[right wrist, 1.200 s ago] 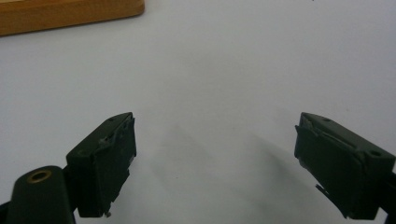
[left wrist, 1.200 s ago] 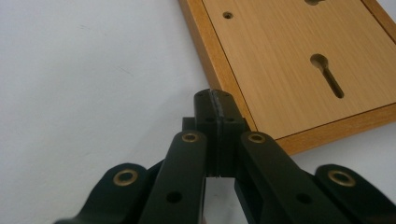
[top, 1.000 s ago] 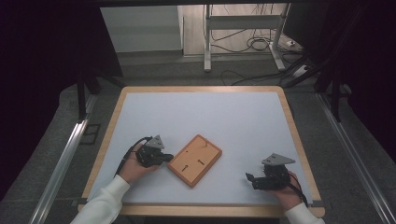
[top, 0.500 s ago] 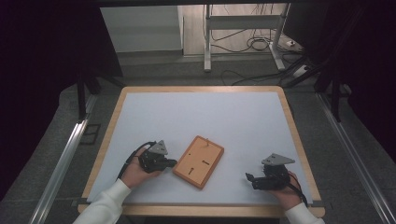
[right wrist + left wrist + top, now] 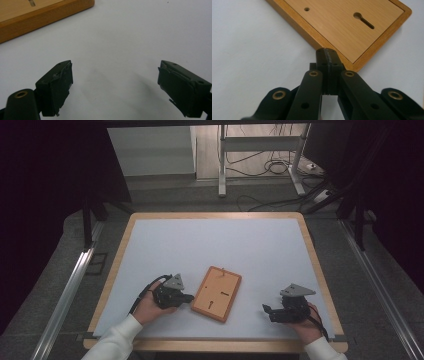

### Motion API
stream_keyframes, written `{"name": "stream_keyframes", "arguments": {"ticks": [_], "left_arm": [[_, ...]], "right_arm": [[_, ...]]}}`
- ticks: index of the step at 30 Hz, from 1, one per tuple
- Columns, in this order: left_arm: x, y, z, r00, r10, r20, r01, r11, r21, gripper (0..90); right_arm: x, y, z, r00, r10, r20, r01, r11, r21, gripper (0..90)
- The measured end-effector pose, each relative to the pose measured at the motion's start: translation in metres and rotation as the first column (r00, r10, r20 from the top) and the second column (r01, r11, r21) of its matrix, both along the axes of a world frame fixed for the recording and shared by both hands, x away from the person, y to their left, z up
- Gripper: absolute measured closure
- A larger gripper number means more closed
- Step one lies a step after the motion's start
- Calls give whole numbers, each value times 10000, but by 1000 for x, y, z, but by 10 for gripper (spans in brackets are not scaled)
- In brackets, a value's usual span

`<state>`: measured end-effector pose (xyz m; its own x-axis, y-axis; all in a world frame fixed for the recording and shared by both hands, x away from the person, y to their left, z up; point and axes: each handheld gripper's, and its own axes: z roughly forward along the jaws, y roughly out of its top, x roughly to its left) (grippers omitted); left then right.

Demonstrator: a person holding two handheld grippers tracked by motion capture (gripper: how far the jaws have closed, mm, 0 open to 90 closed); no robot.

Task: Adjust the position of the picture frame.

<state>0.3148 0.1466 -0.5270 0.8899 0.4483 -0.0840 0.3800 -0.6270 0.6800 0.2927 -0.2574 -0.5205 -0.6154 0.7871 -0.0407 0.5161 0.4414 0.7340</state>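
Daylight-pale white sheet covers our wood-rimmed table (image 5: 120,251); beyond it we see grey floor, a metal stand and loose cables. Our flat rectangular wooden board (image 5: 217,293) with keyhole slots lies near the front edge. Our left gripper (image 5: 188,297), clenched empty, meets its rim; our right gripper (image 5: 266,310) rests apart, released.

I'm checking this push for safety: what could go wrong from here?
The shut left gripper meets the flat orange-brown wooden board near one corner, so a push may spin the board rather than slide it. The open right gripper sits apart on the white tabletop, so nothing steadies the board's far side.
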Motion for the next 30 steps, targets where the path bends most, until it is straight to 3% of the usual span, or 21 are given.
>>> {"name": "stream_keyframes", "arguments": {"ticks": [4,8,11,15,18,21,24,30], "left_arm": [[1,0,1,9999,95,110,-93,9998,-188,900],[4,11,6,9947,876,541,-852,9953,-456,871],[6,19,6,9829,1646,822,-1602,9854,-577,786],[9,24,3,9652,2494,791,-2452,9677,-593,552],[11,26,3,9562,2845,683,-2803,9577,-652,435],[13,29,4,9507,3041,605,-2996,9513,-725,373],[14,30,3,9500,3077,528,-3036,9500,-725,354],[13,32,4,9475,3139,601,-3086,9475,-838,344]], "right_arm": [[1,3,1,10000,-21,71,19,9995,325,154],[1,5,4,9998,13,223,-23,9989,465,174],[2,5,5,9996,38,272,-54,9984,565,196],[6,10,5,9988,159,470,-186,9982,575,261],[11,17,7,9982,582,136,-589,9966,573,407],[17,24,8,9968,791,-125,-784,9957,496,506],[23,29,10,9961,880,-26,-879,9954,391,631],[40,41,14,9960,889,45,-890,9939,656,896]]}}
